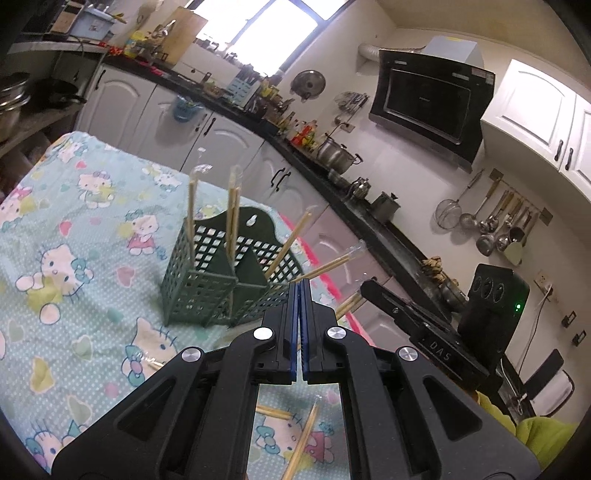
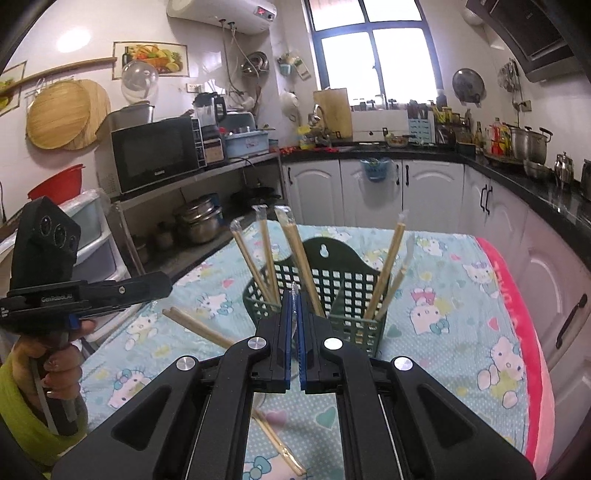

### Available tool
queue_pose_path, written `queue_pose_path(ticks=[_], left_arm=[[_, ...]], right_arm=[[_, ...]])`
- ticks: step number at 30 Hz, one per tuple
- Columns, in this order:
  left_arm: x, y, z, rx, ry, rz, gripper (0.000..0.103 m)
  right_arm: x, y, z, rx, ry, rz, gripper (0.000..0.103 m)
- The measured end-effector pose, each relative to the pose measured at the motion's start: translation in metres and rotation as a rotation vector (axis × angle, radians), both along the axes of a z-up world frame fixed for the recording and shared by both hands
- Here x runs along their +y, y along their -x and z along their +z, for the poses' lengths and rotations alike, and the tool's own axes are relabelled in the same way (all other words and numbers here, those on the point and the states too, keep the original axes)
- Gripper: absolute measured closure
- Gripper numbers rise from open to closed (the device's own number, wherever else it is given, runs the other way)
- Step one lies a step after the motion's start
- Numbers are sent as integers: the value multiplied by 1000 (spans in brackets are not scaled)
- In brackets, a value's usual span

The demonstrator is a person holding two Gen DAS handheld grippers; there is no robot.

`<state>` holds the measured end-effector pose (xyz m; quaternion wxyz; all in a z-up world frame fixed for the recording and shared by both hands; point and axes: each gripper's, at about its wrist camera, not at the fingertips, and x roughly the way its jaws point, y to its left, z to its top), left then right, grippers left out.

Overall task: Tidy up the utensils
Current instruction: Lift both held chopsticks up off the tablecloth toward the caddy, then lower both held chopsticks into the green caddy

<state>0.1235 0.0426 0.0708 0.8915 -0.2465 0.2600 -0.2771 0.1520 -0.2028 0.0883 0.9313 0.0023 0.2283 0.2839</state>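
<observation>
Kitchen setting, with white cabinets and a dark countertop running round a table under a Hello Kitty tablecloth (image 2: 461, 295). On the cloth stood a dark green lattice utensil holder (image 2: 332, 291) with two compartments, and it served as the landmark. Wrapped chopsticks (image 2: 295, 254) stood in both compartments, long axes steeply upward, tops fanning outward, the plastic sleeve ends uppermost. Loose chopsticks (image 2: 195, 326) lay flat on the cloth left of the holder in the right wrist view, running diagonally toward the camera. The left wrist view alone showed the range hood (image 1: 428, 107) and hanging ladles (image 1: 495, 225) beyond the holder; the right wrist view alone showed the microwave (image 2: 155, 155), the water heater (image 2: 221, 11) and the window (image 2: 373, 62). The left gripper (image 1: 300, 284) had its blue pads pressed together with nothing visible between them, tips just at the holder's near corner. The right gripper (image 2: 293, 295) hung in front of the holder, fingers nearly together on a thin clear-wrapped stick (image 2: 294, 310) that stood upright between the pads; whether they pinched it firmly could not be judged. Readable lettering: "DAS" on the right gripper's body as seen from the left wrist, "GenRobot.AI", partly blurred, on the left gripper seen from the right wrist.
</observation>
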Motion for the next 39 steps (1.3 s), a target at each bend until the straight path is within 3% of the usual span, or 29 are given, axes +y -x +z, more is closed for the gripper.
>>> queue_pose_path(ticks=[17, 39], left_arm=[[-7, -3, 32, -65, 2, -25, 103], [-1, -13, 122, -245, -23, 3, 103]], right_arm=[[11, 7, 34, -84, -3, 32, 100], [6, -2, 114, -273, -28, -8, 100]])
